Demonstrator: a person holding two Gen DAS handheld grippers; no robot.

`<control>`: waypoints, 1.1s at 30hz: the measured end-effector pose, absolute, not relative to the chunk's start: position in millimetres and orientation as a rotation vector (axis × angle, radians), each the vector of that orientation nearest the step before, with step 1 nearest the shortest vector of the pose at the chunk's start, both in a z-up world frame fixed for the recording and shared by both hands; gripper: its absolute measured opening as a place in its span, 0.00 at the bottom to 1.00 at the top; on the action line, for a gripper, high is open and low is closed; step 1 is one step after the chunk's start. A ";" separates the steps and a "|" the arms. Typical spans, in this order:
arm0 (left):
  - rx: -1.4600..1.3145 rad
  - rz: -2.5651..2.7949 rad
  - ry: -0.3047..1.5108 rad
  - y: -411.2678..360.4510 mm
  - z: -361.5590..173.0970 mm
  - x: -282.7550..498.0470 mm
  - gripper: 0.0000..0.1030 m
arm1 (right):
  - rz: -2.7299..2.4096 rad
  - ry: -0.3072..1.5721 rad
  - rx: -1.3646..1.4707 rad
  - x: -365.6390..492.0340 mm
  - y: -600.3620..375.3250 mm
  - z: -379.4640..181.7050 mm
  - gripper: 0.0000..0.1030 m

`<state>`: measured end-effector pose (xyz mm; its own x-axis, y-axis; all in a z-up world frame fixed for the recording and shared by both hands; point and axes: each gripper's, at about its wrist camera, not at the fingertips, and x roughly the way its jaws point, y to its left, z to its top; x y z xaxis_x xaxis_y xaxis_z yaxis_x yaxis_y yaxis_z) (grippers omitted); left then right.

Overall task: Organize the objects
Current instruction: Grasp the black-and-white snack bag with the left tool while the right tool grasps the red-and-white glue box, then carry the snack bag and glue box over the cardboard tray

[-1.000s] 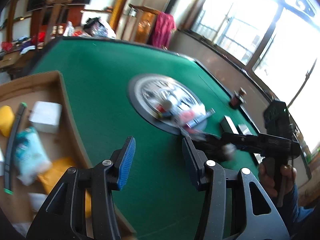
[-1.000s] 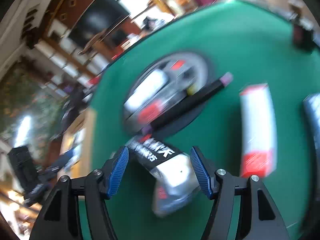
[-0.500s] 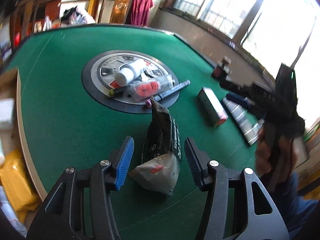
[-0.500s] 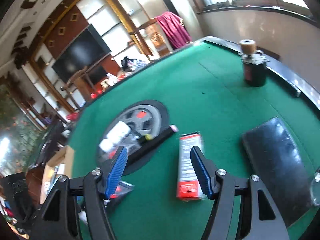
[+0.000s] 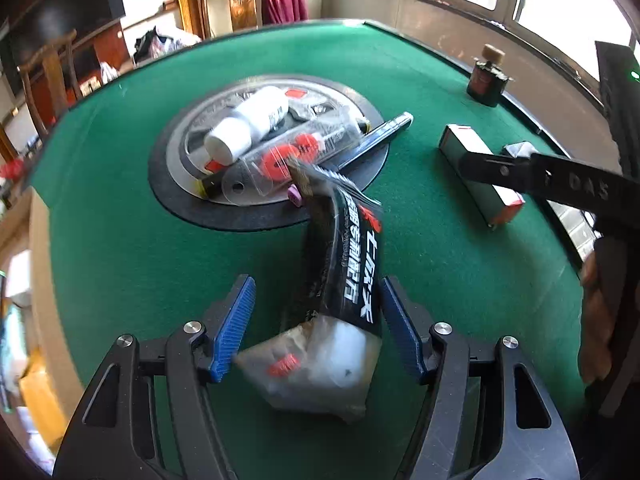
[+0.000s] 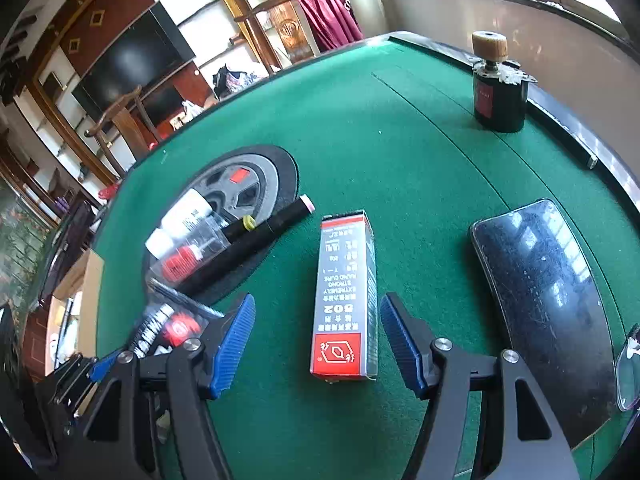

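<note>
Surface: green felt [image 6: 400, 152], rounded at the far edge, with a dark raised rim on the right side of the frame; a round grey-and-black disc [image 6: 256, 184] is set into its middle.
Room: a dark television [image 6: 132, 60] and wooden shelving in the upper left of my right view, a wooden chair draped with a red cloth [image 6: 328, 12] at top centre, bright windows across the upper right.
Left fingers: my left gripper [image 5: 316, 328] is opening, blue pads either side of a black-and-clear packet [image 5: 340, 300] that stands tilted between them (whether a pad touches it, I cannot tell).
Right fingers: my right gripper [image 6: 318, 340] stands fairly wide, holding nothing; the red-and-grey glue box [image 6: 346, 292] lies flat on the felt between the pads, clear of both.
Count, on the disc: one white bottle [image 5: 248, 124], one clear blister pack with red parts [image 5: 288, 156], one black marker [image 5: 380, 136] lying across the disc's edge.
Count, on the felt: one glue box at lower centre, one black phone [image 6: 544, 304] at lower right, one dark jar with a wooden knob [image 6: 498, 92] at upper right.
Count, at the left edge: one cardboard box [image 5: 40, 320], contents blurred.
</note>
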<state>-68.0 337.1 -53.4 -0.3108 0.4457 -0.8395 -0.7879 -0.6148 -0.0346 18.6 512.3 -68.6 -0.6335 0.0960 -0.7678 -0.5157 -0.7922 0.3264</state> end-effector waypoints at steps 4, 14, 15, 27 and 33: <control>-1.054 2.013 0.500 339.2 -57.4 -67.5 0.43 | 2.429 0.691 -1.128 13.6 507.2 -73.0 0.64; -1.023 2.026 0.271 304.4 -35.9 -79.3 0.40 | 2.477 0.583 -1.059 17.9 499.9 -68.0 0.26; -1.008 2.030 0.247 300.3 -30.8 -80.3 0.40 | 2.514 0.593 -1.019 20.6 497.1 -62.3 0.26; -0.930 2.099 0.147 278.9 -6.6 -86.8 0.41 | 2.789 0.482 -0.971 17.0 436.8 -48.3 0.26; -0.912 2.121 0.109 264.2 1.6 -92.6 0.41 | 2.807 0.477 -0.981 14.0 427.0 -49.8 0.26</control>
<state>-92.6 264.2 1.6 -0.4136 0.6464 -0.6412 -0.7085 -0.6708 -0.2192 14.0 427.0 -49.8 -0.7802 0.0179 -0.6253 -0.2233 -0.9417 0.2516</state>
